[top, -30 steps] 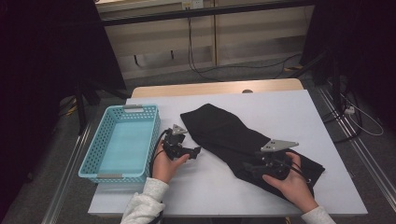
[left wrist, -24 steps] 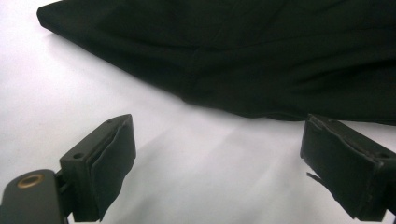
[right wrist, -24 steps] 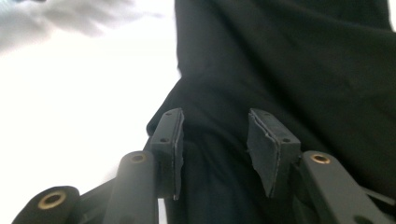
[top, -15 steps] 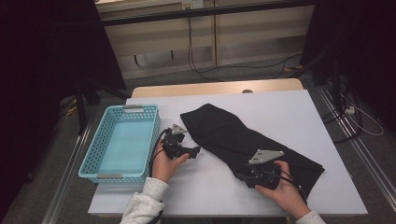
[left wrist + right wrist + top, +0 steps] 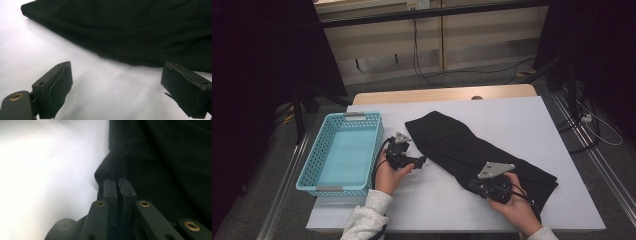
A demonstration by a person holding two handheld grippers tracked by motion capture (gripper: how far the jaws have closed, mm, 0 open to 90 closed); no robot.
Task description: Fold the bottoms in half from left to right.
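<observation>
Black fabric, a folded garment (image 5: 472, 150), lies diagonally across the white worktop (image 5: 542, 120), one end near the blue basket (image 5: 312, 172) and the other running toward the person's right side. It looks soft and limp, with loose folds and a rolled edge, so it should be light, should sag wherever it is not supported, and may slide easily on the smooth surface. A corner or a doubled hem looks like the best place to take it, since a single layer could slip out of a pinch.

The right gripper (image 5: 117, 183) lies low at the near edge of the cloth with the hand (image 5: 517, 202) behind it, pointing along the worktop. Its fingers (image 5: 110, 191) have just been closing and are now pressed together on a bunched fold of the garment's edge, which bulges up just beyond the tips.

The left gripper (image 5: 117, 82) sits in the left hand (image 5: 387, 175) between basket and garment, held close over the worktop and aimed at the cloth's near edge. Its fingers (image 5: 58, 85) stand spread wide, with bare white surface between them and the fabric just beyond, untouched.
</observation>
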